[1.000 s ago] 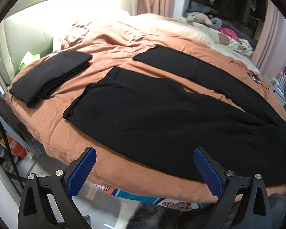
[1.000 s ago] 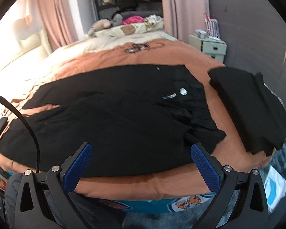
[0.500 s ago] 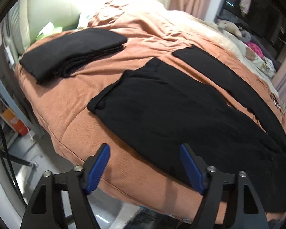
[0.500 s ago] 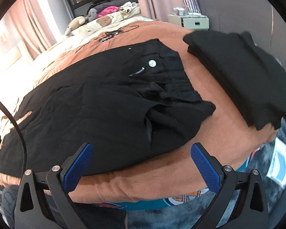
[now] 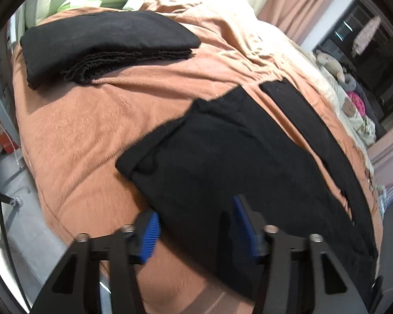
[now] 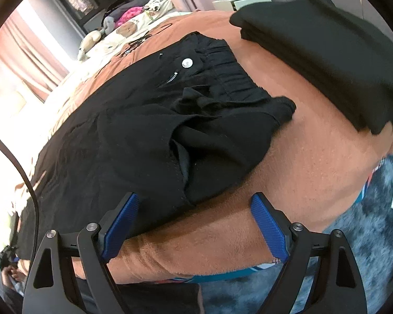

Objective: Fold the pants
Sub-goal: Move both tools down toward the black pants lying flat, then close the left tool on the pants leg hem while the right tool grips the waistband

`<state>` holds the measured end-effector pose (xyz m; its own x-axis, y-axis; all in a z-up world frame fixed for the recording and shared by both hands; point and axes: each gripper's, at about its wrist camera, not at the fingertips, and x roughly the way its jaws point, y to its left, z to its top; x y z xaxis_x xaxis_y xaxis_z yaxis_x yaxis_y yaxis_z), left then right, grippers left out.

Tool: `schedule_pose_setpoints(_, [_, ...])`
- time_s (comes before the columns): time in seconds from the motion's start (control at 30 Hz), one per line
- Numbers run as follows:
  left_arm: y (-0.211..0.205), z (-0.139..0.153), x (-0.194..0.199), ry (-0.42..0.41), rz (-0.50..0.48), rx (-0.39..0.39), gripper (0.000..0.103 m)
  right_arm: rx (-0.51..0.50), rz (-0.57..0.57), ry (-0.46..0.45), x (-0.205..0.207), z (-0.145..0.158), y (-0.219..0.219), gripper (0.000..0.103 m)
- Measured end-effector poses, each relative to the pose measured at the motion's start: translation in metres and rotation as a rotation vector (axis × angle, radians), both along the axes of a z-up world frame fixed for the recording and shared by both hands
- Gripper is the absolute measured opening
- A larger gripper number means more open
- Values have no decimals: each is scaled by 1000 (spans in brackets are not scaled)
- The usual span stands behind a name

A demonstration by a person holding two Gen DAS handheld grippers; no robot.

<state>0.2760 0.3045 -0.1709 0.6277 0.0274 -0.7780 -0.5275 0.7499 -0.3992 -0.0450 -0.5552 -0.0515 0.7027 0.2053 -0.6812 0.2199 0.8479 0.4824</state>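
Both grippers have dropped toward the black pants [image 5: 235, 162]: your left gripper [image 5: 196, 229] closing over the near hem, right gripper [image 6: 196, 225] narrowing, nothing gripped—pinch both layers.

Bed [image 5: 86, 120] under an orange-brown blanket, black pants [image 5: 222, 157] spread flat across it, folded black garments [image 5: 104, 44] stacked near its corner, plush toys [image 5: 330, 64] at the far side
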Motion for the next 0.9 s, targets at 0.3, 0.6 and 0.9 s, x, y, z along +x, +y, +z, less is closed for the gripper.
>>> schedule_pose_setpoints(0.3, [19,11,-1,-81,30,-54,8,79,-73,-9,-8,-4,-24,75])
schedule_pose_setpoints(0.6, [19,29,12,-107,23,-45,5,219,-96,-75,8,-16,-43,53])
schedule_pose_setpoints(0.9, [14,66,27,-151,-10,-11,3,362,-98,-160,10,-13,-69,5])
